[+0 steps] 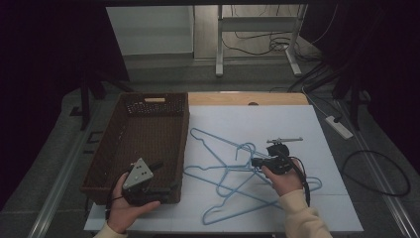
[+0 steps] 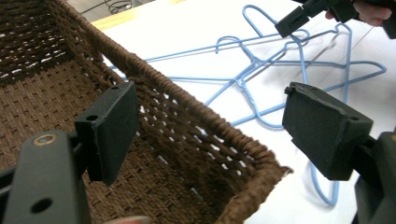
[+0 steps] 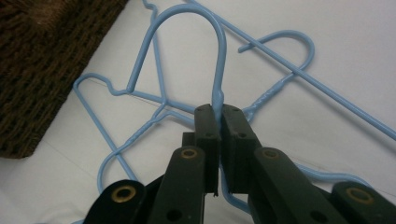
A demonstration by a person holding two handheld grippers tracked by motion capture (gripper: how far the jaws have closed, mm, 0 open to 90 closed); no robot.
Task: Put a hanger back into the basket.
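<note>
Gripping the neck of a blue wire hanger (image 3: 215, 56) just below its hook, the right hand-held gripper (image 3: 218, 112) is seen with its jaws clenched on the thin wire, the hook rising straight out beyond the tips in the right gripper view. In the high view, that right hand-held gripper (image 1: 256, 162) is held over the middle of the white bench (image 1: 297, 124), pointing leftward, with the pile of blue hangers (image 1: 233, 173) lying tangled beneath and around it. The grasped hanger's long axis is judged to run roughly across the bench, its shoulders spread away from the jaws toward the near edge, though which wires belong to it cannot be told apart in the tangle. To the left of the pile, the brown woven basket (image 1: 148, 134) is set with its long side running away from the person, its right wall just beside the nearest hanger wires. So the basket lies to the left of the held hanger, and the coming move is judged to turn on a leftward carry over that wall. The left hand-held gripper (image 1: 166, 186) is held at the basket's near right corner with its jaws released and nothing between them, the rim (image 2: 196, 112) passing between the two pads in the left gripper view.
</note>
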